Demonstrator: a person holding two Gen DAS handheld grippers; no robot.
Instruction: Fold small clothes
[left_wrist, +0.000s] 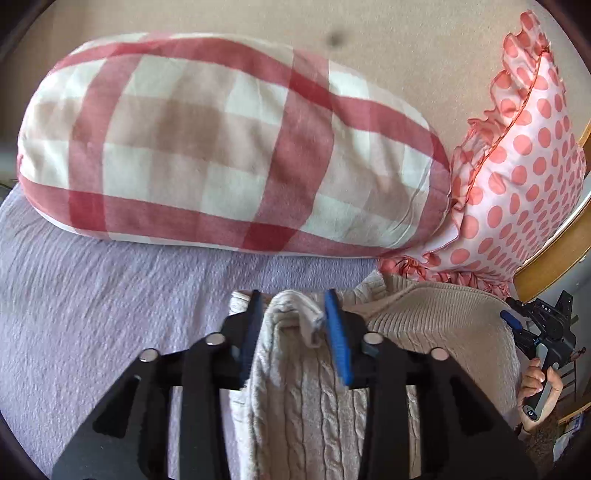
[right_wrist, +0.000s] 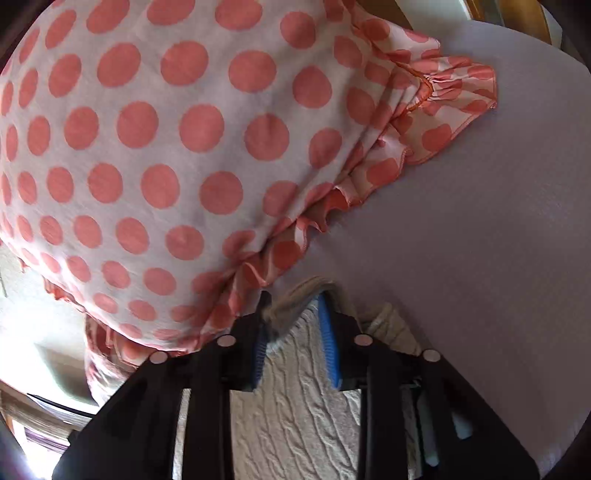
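Knitwear first: a cream cable-knit sweater (left_wrist: 424, 321) lies on the lavender bed cover (left_wrist: 92, 314), its far end up near the pillows, its body running back toward the person. Both tools have hold of it. The left tool (left_wrist: 293, 332) has a bunched fold of the knit between its blue pads (left_wrist: 338, 343), pinching it with the fabric filling the gap and hanging down past the fingers. The right tool (right_wrist: 295, 332) does the same at another edge of the sweater (right_wrist: 295, 406), blue pads (right_wrist: 328, 343) closed onto a ribbed band of the knit, probably a hem or cuff, though which one cannot be told. In the left view the right tool (left_wrist: 543, 332) shows out at the far right, gripped by the person's right hand (left_wrist: 539, 387), so the two grips sit well apart across the garment, left and right of it.

That is the relation that counts: the sweater stretches sideways between the tools, and its free body trails toward the person. A fold from here looks like a matter of carrying both held edges the same way over the cloth that rests on the bed.

Further out, a red-and-white checked pillow (left_wrist: 221, 147) lies across the head of the bed, and a polka-dot frilled pillow (right_wrist: 166, 147) stands beside it, its frill just beside the right tool's fingers. A snag there looks possible.
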